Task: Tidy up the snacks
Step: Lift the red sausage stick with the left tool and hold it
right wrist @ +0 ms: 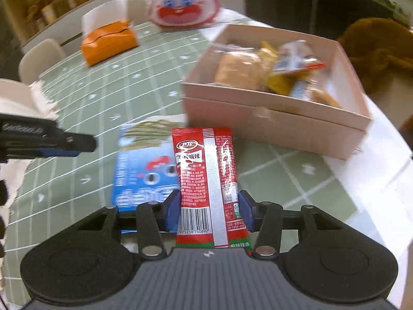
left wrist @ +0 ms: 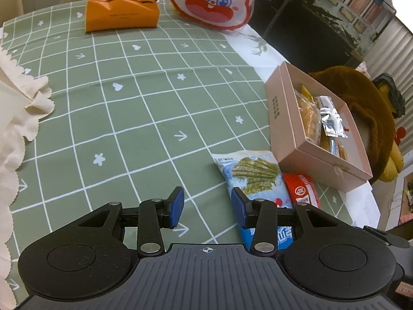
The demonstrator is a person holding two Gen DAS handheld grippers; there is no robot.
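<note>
1. A table [left wrist: 108,118] is lying under a smooth green cloth with a white grid and small printed hearts, flowers and arrows; a plain white strip is showing along its right edge.
2. A rabbit bag [left wrist: 214,0], glossy white plastic with a red cartoon face, is sitting at the far end.
3. A brown plush toy [left wrist: 361,95], furry, is resting off the table's right edge, behind the box.
4. A box [left wrist: 291,126], pink card, rectangular and open-topped, is standing at the right edge. Wrapped snacks in clear and foil film are filling it.
5. An orange tissue pack [left wrist: 121,13], creased and soft, is lying far left of the rabbit bag, well apart from the box.
6. A cream cloth [left wrist: 18,118] with a scalloped edge is bunching at the left side.
7. A blue packet [left wrist: 255,178], shiny film printed with green sticks, is lying flat just in front of the box.
8. A red packet [right wrist: 206,180], long and narrow with a silver seam and a barcode, is lying beside the blue packet in the left view, its far end near the box wall.
9. The right gripper [right wrist: 207,213] is clamping the red packet, both blue pads pressing its sides.
10. The left gripper [left wrist: 207,210] is hanging partly open and holding nothing, its right pad over the blue packet's edge.
</note>
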